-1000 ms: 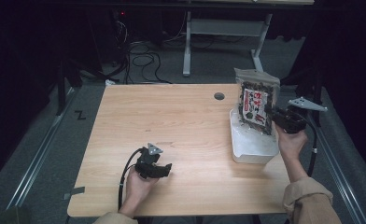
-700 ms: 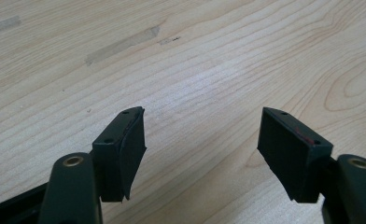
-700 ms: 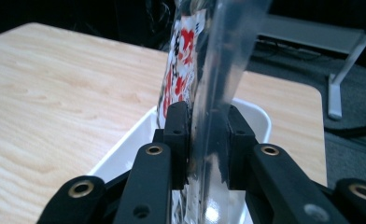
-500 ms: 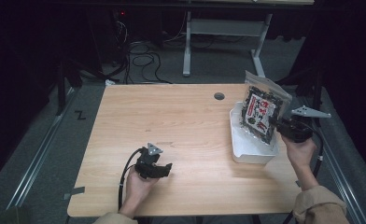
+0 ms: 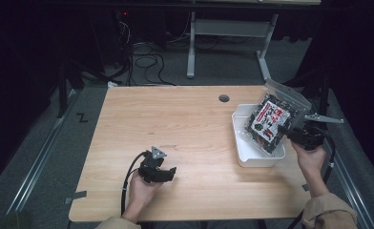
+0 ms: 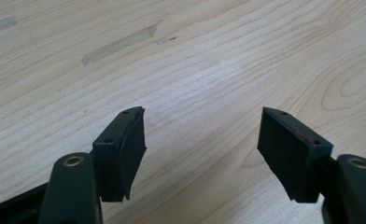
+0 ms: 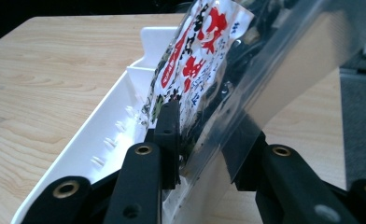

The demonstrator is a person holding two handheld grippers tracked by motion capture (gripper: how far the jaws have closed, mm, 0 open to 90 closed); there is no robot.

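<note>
Wooden table point(image 5: 185, 124) bears a white bin point(image 5: 244, 152). Between the right gripper point(image 7: 204, 154) jaws, which have just been opening, a snack bag point(image 5: 270, 121) leans tilted into the bin: release seems underway, so next should be backing away. Left gripper point(image 6: 202, 154) jaws stand spread, nothing between.

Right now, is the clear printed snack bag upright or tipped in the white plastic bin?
Tipped. The clear printed snack bag leans right, top past the white plastic bin's rim, bottom inside, between the right hand-held gripper's jaws.
</note>
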